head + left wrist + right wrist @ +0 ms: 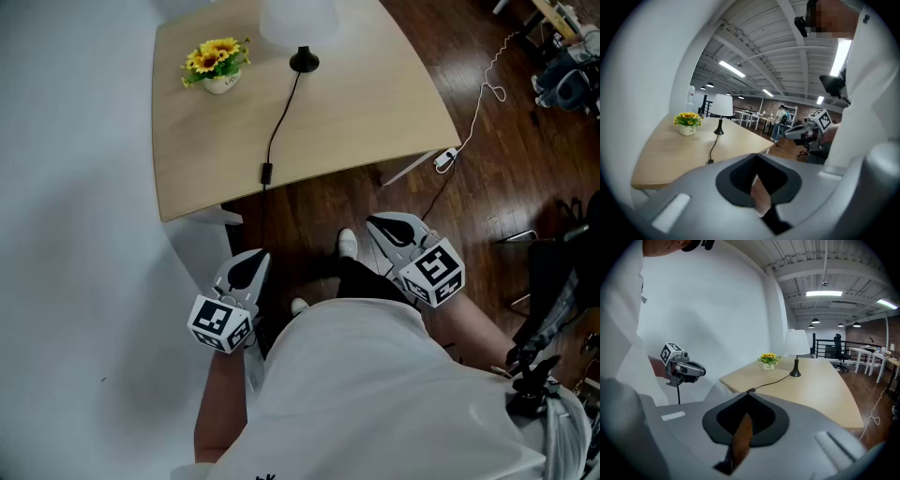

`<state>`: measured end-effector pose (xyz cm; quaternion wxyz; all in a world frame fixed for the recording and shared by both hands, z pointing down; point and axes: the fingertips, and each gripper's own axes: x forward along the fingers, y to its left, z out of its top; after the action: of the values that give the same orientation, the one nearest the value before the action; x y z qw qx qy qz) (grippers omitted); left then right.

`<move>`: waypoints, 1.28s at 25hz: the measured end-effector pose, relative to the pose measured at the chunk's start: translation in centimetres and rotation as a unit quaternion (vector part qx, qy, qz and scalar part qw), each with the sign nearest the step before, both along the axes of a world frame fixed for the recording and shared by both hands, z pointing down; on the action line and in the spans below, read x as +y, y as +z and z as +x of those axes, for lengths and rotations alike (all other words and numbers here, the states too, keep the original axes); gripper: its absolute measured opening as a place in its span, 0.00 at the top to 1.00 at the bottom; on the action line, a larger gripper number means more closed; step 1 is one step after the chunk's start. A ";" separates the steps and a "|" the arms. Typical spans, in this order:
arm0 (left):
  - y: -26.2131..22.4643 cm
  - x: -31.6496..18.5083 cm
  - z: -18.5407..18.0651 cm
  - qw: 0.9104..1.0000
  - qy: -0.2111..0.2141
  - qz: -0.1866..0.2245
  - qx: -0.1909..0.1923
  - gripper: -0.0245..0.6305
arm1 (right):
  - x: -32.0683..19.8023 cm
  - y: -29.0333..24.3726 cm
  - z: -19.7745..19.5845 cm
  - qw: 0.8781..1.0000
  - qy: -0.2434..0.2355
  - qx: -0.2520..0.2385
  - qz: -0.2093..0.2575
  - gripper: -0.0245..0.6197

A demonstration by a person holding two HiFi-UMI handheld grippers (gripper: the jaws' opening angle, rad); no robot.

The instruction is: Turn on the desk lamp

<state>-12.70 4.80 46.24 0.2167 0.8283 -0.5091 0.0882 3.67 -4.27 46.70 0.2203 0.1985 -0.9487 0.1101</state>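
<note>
The desk lamp's white shade (298, 19) sits at the far edge of the light wooden desk (375, 112), above its black base (304, 62). A black cord runs from the base to an inline switch (266, 172) near the desk's front edge. The lamp (723, 106) looks unlit in both gripper views. My left gripper (249, 270) is held low in front of the desk, below the switch, shut and holding nothing. My right gripper (392, 227) hangs off the desk's front right, also shut and holding nothing. Both stay apart from the desk.
A small white pot of yellow flowers (218, 67) stands left of the lamp. A white wall runs along the left. On the dark wood floor at the right lie a white cable with a plug (444, 159) and a chair (562, 281). The person's shoes (347, 244) are near the desk.
</note>
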 end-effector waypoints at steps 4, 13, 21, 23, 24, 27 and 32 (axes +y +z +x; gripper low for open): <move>-0.8 -6.5 0.2 1.000 -0.018 0.002 -0.012 0.93 | -5.9 0.0 -0.1 1.000 -0.026 -0.004 -0.004 0.96; -0.8 -13.9 -0.2 0.999 -0.042 0.000 -0.025 0.93 | -13.5 0.6 -0.4 0.999 -0.051 -0.012 -0.012 0.96; 2.3 -16.9 -4.0 0.999 -0.015 -0.029 -0.039 0.93 | -15.7 0.2 -2.4 1.000 -0.017 -0.006 -0.009 0.96; 3.8 -17.2 -5.0 0.998 -0.006 -0.044 -0.044 0.93 | -15.6 0.5 -2.8 1.000 -0.005 -0.002 -0.013 0.96; 4.5 -17.2 -5.4 0.998 -0.001 -0.051 -0.046 0.93 | -15.5 0.6 -3.0 1.000 0.001 -0.002 -0.014 0.96; 7.1 -17.1 -6.3 0.996 0.017 -0.063 -0.054 0.93 | -14.8 1.3 -3.9 1.000 0.014 0.000 -0.007 0.96; 12.1 -16.9 -6.6 0.991 0.044 -0.111 -0.064 0.93 | -14.2 1.8 -4.7 0.999 0.028 0.011 -0.010 0.96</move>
<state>-19.26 -12.14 58.37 0.2706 0.8130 -0.4723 0.2065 -1.02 -18.50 48.46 0.2294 0.2240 -0.9391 0.1239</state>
